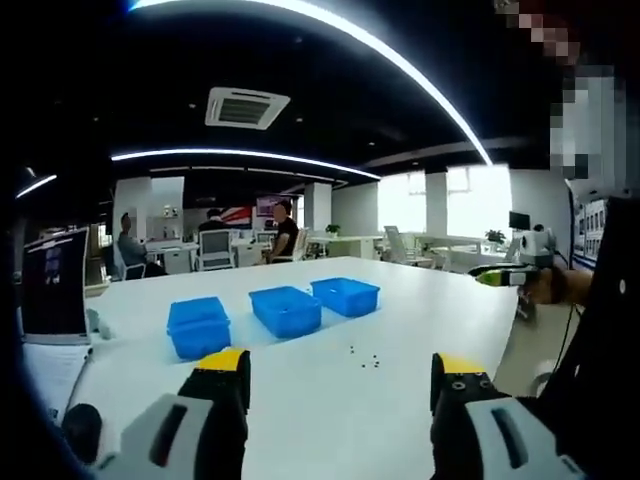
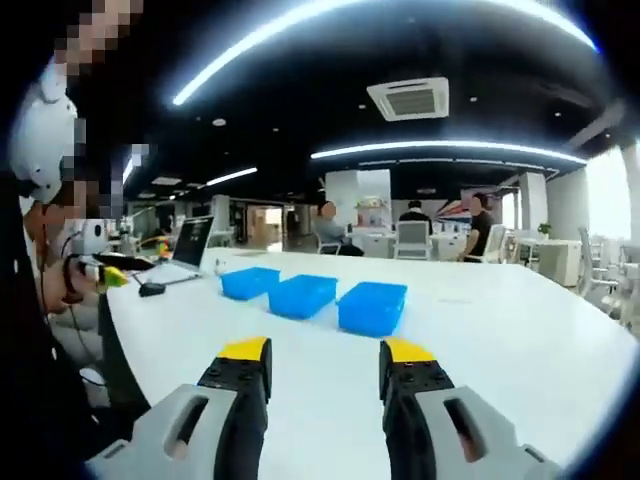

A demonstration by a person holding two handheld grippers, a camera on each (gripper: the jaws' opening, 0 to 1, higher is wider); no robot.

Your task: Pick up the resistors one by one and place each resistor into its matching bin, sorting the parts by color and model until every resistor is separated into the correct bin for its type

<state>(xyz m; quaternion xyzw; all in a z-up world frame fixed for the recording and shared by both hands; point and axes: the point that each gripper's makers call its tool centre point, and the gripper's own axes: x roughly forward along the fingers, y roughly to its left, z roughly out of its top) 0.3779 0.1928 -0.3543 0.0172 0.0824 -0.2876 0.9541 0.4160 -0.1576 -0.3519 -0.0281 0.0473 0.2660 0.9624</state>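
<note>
Resistors (image 1: pixel 366 358): tiny, indistinct specks

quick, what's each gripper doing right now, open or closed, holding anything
Left gripper: open, holding nothing, above the white table.
Right gripper: open, holding nothing.

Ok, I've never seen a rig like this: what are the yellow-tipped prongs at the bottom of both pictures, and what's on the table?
No robot here: a person holds a two-jaw gripper in each hand, and a fisheye camera rides on each. The prongs are each gripper's own jaws. In the left gripper view the left gripper is open and holds nothing; in the right gripper view the right gripper is the same. On the white table stand three blue bins, a few tiny resistors lie loose before them, and a laptop sits at the edge.
</note>
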